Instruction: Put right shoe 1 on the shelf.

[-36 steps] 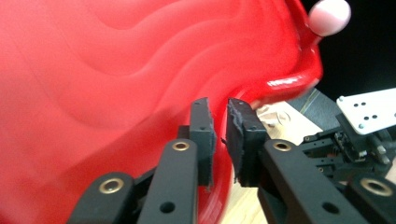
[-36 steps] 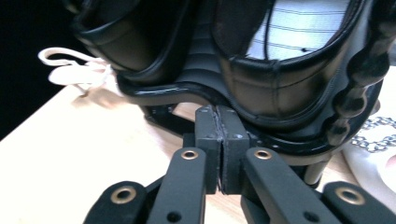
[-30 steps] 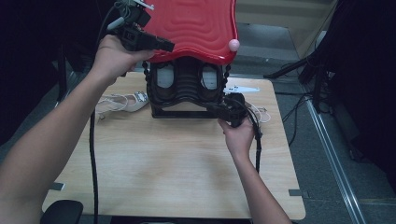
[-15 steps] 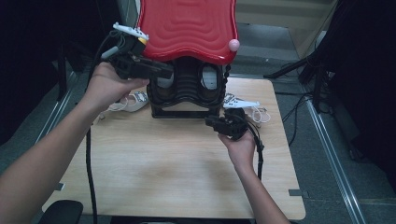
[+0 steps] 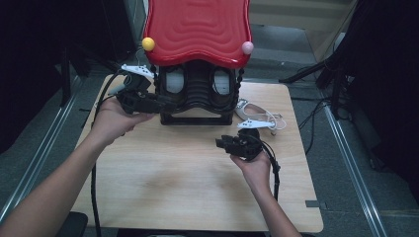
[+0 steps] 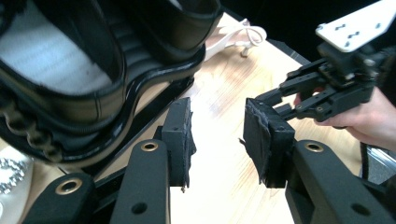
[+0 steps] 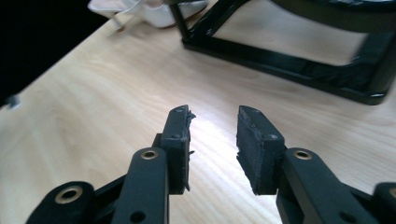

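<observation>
My left hand-held gripper [image 5: 165, 103] sits at the left front corner of the black shoe rack with the wavy red plastic top [image 5: 197, 30], which stands at the far middle of the pale wooden table [image 5: 163, 187]. Its jaws have just been opening and now stand about half apart with nothing between them; in the left gripper view the pads [image 6: 180, 135] hang over bare wood just beside the rack's black base bar [image 6: 154, 105], not touching it. A black shoe with a pale insole [image 6: 51, 65] rests on the rack above that bar.

My right hand-held gripper [image 5: 222, 143] hovers over the table in front of the rack, well apart from its base. Its jaws have just been opening too, and they are moderately apart and empty, with only wood grain showing between the pads [image 7: 254, 144]. White strappy sandals [image 5: 257, 116] lie on the table to the right of the rack
</observation>
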Tool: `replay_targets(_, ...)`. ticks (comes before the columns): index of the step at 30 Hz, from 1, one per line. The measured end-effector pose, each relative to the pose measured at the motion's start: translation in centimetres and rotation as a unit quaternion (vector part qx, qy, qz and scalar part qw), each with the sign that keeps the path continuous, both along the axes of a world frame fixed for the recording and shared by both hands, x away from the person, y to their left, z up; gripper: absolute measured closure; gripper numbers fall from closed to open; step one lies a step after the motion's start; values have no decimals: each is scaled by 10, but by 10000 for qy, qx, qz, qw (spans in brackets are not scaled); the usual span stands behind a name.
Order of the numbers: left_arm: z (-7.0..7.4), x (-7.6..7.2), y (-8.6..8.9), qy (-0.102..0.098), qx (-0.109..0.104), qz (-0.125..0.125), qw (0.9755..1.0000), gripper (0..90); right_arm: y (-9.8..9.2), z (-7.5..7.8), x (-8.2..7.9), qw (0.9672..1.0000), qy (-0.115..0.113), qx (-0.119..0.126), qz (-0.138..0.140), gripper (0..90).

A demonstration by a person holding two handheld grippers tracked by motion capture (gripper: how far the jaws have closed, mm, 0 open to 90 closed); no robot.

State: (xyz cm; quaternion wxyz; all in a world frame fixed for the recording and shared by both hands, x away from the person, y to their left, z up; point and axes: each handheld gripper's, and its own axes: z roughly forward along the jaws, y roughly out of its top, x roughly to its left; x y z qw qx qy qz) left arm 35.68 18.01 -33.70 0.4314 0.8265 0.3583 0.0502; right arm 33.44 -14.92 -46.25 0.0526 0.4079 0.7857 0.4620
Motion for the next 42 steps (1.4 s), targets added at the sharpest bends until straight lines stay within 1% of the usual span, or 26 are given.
replay_targets(1, -6, -1, 1, 44, -21, 6, 10000, 624, 2, -1, -3, 9998, -125, -121, -100, 662)
replay_targets(2, -8, -1, 1, 68, -37, 0, 10000, 624, 2, -1, -5, 9997, -127, -179, -66, 662)
replay_targets(3, -13, -1, 2, 115, -60, -12, 9999, 624, 3, -1, -5, 9998, -121, -164, -39, 662)
replay_targets(6, -28, -4, 5, 204, -100, 28, 9997, 625, 2, 0, -6, 10000, 7, 22, 63, 659)
replay_targets(7, -36, -5, 6, 260, -126, 37, 9996, 624, 3, -1, -6, 9999, 64, 76, 111, 650)
replay_targets(8, -38, -6, 7, 271, -92, 19, 9996, 624, 3, -2, -5, 9996, 159, 155, 170, 645)
replay_targets(10, -49, -8, 8, 327, -97, 26, 9994, 622, 3, -3, -5, 9992, 251, 214, 222, 642)
replay_targets(11, -55, -9, 8, 368, -134, 37, 9992, 622, 3, -3, -5, 9990, 291, 230, 255, 642)
replay_targets(13, -64, -12, 10, 354, -77, 63, 9993, 617, 3, -4, -6, 9992, 246, 226, 236, 645)
replay_targets(14, -69, -13, 11, 399, -66, 57, 9992, 615, 3, -5, -6, 9992, 241, 234, 222, 649)
replay_targets(16, -77, -14, 13, 432, -65, 68, 9990, 611, 2, -7, -6, 9991, 277, 212, 227, 649)
replay_targets(17, -80, -15, 14, 416, -29, 94, 9991, 607, 1, -8, -6, 9992, 268, 194, 221, 648)
replay_targets(19, -87, -17, 16, 452, -67, 98, 9989, 607, -1, -8, -6, 9992, 269, 193, 203, 648)
replay_targets(21, -92, -18, 17, 438, -66, 63, 9990, 604, -2, -8, -7, 9995, 190, 163, 206, 650)
replay_targets(22, -94, -19, 18, 432, -46, 75, 9990, 602, -3, -8, -8, 9996, 142, 151, 210, 637)
replay_targets(25, -100, -19, 20, 499, 4, 59, 9987, 592, -6, -10, -10, 9995, -51, 245, 195, 612)
replay_targets(27, -103, -20, 22, 496, 46, 77, 9987, 585, -7, -10, -10, 9996, 17, 234, 162, 604)
replay_targets(28, -105, -20, 23, 495, 52, 70, 9987, 583, -7, -11, -10, 9996, 39, 239, 171, 575)
replay_targets(30, -107, -21, 26, 534, -34, 62, 9985, 579, -8, -12, -9, 9994, 81, 283, 204, 509)
replay_targets(32, -110, -21, 28, 505, -24, 86, 9987, 573, -8, -12, -9, 9994, 115, 247, 233, 433)
replay_targets(36, -114, -22, 32, 520, -31, 66, 9986, 554, -8, -14, -9, 9993, 189, 125, 305, 347)
replay_targets(37, -115, -23, 33, 483, -34, 82, 9988, 553, -8, -14, -9, 9991, 222, 121, 335, 335)
replay_targets(39, -118, -24, 36, 505, -67, 120, 9986, 550, -9, -14, -9, 9988, 260, 120, 398, 320)
replay_targets(41, -120, -25, 40, 532, -44, 144, 9985, 550, -9, -14, -9, 9985, 286, 127, 450, 263)
replay_targets(42, -121, -25, 42, 497, -12, 156, 9986, 551, -9, -14, -8, 9984, 296, 120, 458, 246)
